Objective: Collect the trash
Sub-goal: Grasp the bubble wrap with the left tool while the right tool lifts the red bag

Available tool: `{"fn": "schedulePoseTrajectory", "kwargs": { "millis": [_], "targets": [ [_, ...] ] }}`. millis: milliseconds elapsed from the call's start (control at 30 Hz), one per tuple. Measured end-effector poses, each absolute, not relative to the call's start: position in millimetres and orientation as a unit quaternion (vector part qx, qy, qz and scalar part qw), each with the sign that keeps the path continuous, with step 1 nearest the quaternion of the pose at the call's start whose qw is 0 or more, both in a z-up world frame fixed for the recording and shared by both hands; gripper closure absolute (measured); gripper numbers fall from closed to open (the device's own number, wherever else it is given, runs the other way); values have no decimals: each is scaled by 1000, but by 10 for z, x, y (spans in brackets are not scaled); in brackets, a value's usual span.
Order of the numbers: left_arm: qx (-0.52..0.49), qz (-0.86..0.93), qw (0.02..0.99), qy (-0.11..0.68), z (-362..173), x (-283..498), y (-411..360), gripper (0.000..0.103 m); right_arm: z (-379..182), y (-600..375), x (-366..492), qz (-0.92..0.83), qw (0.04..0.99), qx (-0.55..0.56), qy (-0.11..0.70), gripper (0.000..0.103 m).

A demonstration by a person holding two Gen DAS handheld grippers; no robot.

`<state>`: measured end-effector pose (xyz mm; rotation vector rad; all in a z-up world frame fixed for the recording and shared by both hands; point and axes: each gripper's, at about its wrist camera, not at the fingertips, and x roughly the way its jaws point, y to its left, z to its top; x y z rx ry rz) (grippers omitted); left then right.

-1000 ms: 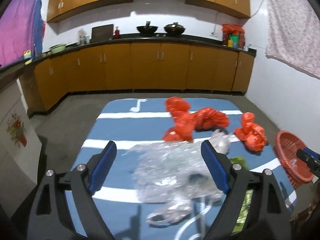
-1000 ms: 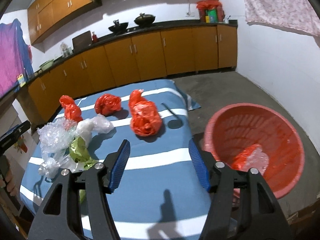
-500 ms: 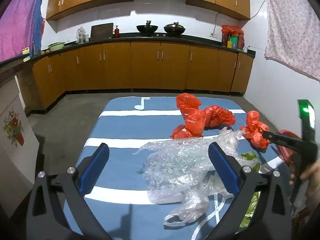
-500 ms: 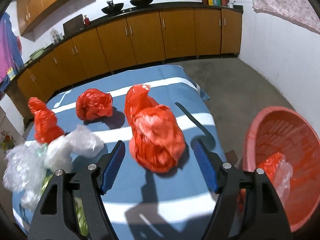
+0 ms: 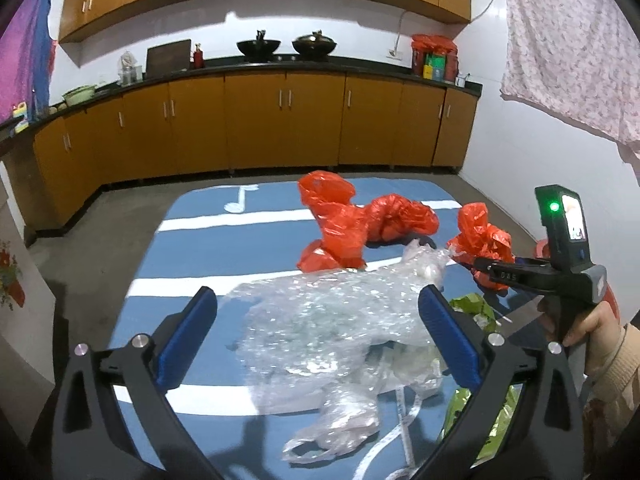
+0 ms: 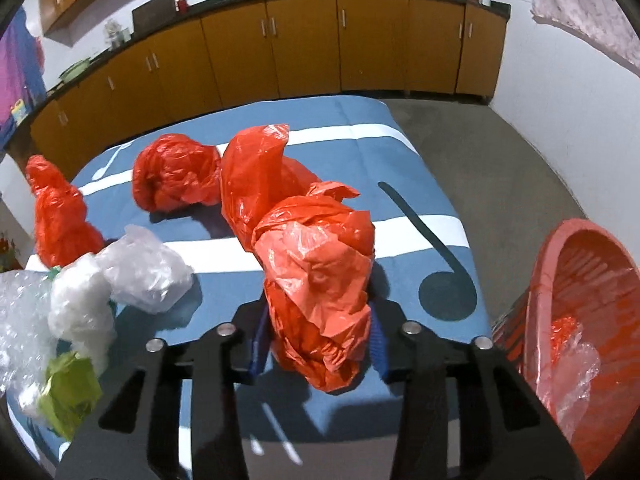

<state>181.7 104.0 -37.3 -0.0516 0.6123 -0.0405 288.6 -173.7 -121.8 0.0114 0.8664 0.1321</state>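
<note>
My right gripper (image 6: 316, 340) has just been closing and its blue pads now press both sides of a crumpled red bag (image 6: 316, 280) that lies on the blue striped worktop (image 6: 400, 168). At about two o'clock from that bag the red basket (image 6: 568, 280) stands off the worktop's edge, with what looks like red and clear plastic inside, though the view there is cut off. A second red bag (image 6: 176, 176) lies at eleven o'clock and a third (image 6: 60, 212) at ten, near a white plastic wad (image 6: 136, 276). My left gripper (image 5: 316, 336) has just been opening and stands wide, its pads either side of the clear bubble wrap (image 5: 320, 320) without pressing it. A green wrapper (image 5: 472, 308) lies at three o'clock of that wrap.
</note>
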Motion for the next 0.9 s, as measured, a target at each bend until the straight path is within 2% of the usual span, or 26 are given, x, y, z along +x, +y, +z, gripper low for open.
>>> {"fn": "schedulePoseTrajectory", "kwargs": {
  "millis": [333,433,500,533,633,700,800,900],
  "targets": [
    [-47,-21,946,319,-397,2062,1055,4,-1093,-1831,2664,73,908,25,413,65],
    [-42,-27,937,346,-527,2210,1050,9,-1035,-1829,2614,77,908,27,410,65],
    [-39,-36,929,366,-629,2257,1040,24,-988,-1833,2567,81,910,26,407,65],
    [-39,-41,926,372,-674,2265,1026,27,-971,-1833,2553,82,910,26,405,65],
    [-33,-46,923,380,-764,2269,980,46,-926,-1853,2503,83,912,27,402,65],
    [-31,-49,922,382,-790,2271,964,68,-908,-1842,2489,85,912,28,400,65],
    [-30,-47,925,377,-775,2248,980,83,-878,-1835,2450,90,914,28,396,65],
    [-36,-50,928,367,-709,2185,1042,87,-828,-1825,2391,96,915,31,391,65]
  ]
}}
